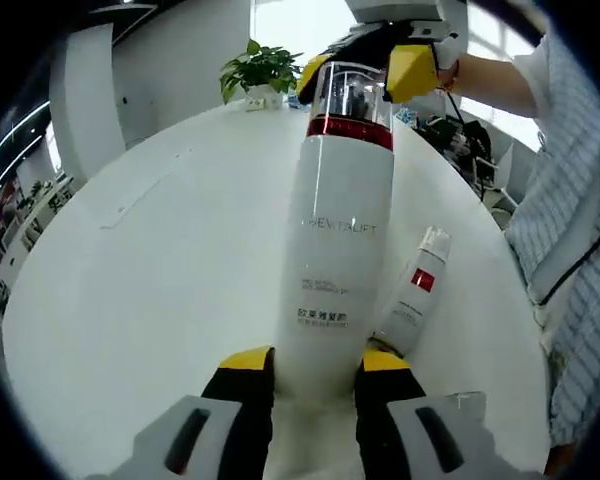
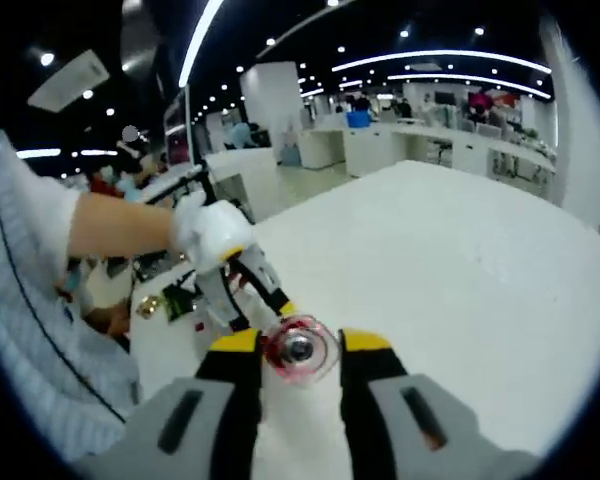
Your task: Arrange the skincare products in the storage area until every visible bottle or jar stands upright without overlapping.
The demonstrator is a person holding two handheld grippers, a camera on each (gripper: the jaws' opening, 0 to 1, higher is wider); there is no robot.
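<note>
Left gripper, black fingers tipped in yellow, clamped on the lower body of one tall white bottle, a jaw pressed to each side of it just above the base. Bottle upright on the white round table, printed with grey lettering across the middle, ringed by a red band below a clear cap. Right gripper seen in the left gripper view at the top of that same bottle, its two yellow pads either side of the clear cap; in the right gripper view, right gripper closed on the cap, looking straight down on its round clear top with red showing around it. Two grippers, then, on one bottle: one low, one high. Just beside the held bottle, to the right in the left gripper view, one smaller white tube with a red square mark, lying flat on the table, its near end close to the left gripper's finger. Two skincare items counted in all, one standing, one down. Farther off, one potted green plant at the far rim of the table. One white-gloved hand and a striped sleeve at the left of the right gripper view.
</note>
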